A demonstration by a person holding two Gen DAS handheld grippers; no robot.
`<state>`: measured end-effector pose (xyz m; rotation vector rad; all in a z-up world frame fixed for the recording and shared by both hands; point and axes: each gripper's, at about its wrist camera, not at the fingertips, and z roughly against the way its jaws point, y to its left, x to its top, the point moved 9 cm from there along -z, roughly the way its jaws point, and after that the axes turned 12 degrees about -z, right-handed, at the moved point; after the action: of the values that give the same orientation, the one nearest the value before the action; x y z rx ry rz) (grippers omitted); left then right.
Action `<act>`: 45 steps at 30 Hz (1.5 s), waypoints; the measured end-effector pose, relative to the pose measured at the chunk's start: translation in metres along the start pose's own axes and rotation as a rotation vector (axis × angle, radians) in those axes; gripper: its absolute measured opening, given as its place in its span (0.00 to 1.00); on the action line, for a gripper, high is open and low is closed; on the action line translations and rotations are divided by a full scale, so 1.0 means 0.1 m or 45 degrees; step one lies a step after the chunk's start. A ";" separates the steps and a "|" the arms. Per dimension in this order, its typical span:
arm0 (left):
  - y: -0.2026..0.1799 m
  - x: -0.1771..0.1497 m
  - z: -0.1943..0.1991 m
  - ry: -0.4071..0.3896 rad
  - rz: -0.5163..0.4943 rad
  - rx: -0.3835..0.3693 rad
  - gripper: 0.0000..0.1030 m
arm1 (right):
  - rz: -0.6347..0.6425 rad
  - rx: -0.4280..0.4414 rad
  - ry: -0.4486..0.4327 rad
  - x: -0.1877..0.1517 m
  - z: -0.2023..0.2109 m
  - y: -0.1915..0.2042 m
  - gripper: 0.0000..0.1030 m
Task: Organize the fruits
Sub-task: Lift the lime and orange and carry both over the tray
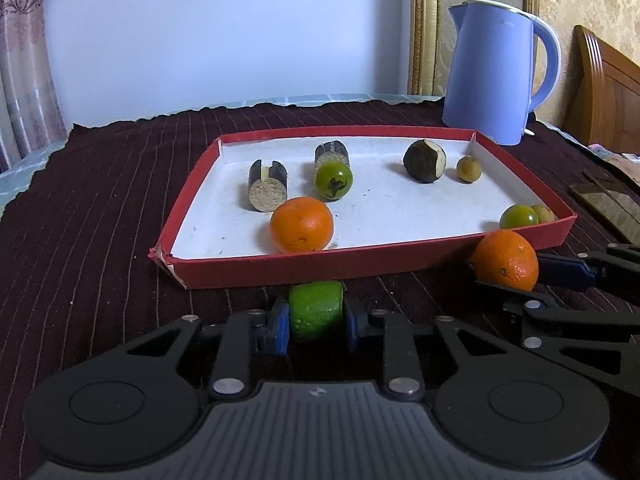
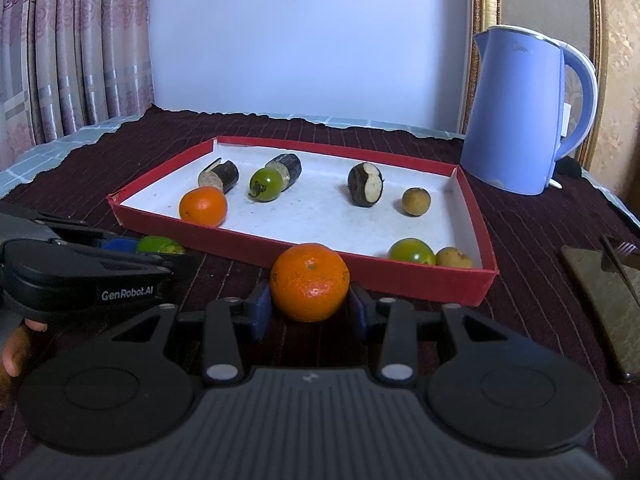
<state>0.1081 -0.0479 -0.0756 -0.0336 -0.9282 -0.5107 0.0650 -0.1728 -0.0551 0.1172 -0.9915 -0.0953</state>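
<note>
Seen from the left wrist, the left gripper point(image 1: 316, 320) pinches a green citrus point(image 1: 316, 316) between its blue pads, both pads pressed against the fruit's sides, just in front of the near wall of the red tray point(image 1: 320, 268); being that close to the wall, it is probably about to be lifted over and set inside. Inside the tray lie an orange point(image 1: 301, 224) near the front wall, two cut cane pieces behind it, a green tomato point(image 1: 334, 180), a dark peeled root and small brownish fruits toward the right wall. At the tray's front right corner the right gripper point(image 1: 506, 264) comes in from the side around a second orange point(image 1: 506, 259). From the right wrist, that second orange point(image 2: 310, 282) sits between the right gripper's point(image 2: 310, 304) pads, just before the tray's near wall point(image 2: 400, 276); the fingers are spread about to the fruit's width, and thin gaps seem to show on both sides, so I cannot tell whether they grip yet. The left gripper point(image 2: 160, 250) shows left of the tray with the green citrus point(image 2: 160, 245) in it. A blue kettle point(image 2: 516, 112) stands behind the tray's far right corner.
</note>
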 end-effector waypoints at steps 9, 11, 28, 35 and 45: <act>0.03 0.09 0.10 -0.022 0.002 0.038 0.25 | -0.021 -0.022 -0.029 0.04 0.05 -0.01 0.37; 0.04 0.12 0.13 -0.030 0.003 0.051 0.25 | -0.025 -0.029 -0.043 0.07 0.07 -0.02 0.37; 0.06 0.29 0.14 -0.056 -0.025 0.109 0.25 | -0.044 -0.057 -0.102 0.24 0.12 -0.05 0.37; 0.07 0.32 0.11 -0.051 -0.036 0.130 0.25 | -0.042 -0.061 -0.111 0.31 0.10 -0.06 0.37; 0.09 0.40 0.05 -0.046 -0.027 0.147 0.25 | -0.032 -0.072 -0.129 0.42 0.08 -0.06 0.37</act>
<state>0.1279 -0.0547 -0.0401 0.0716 -0.9926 -0.4767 0.0813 -0.1851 -0.0169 0.0736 -1.0875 -0.1532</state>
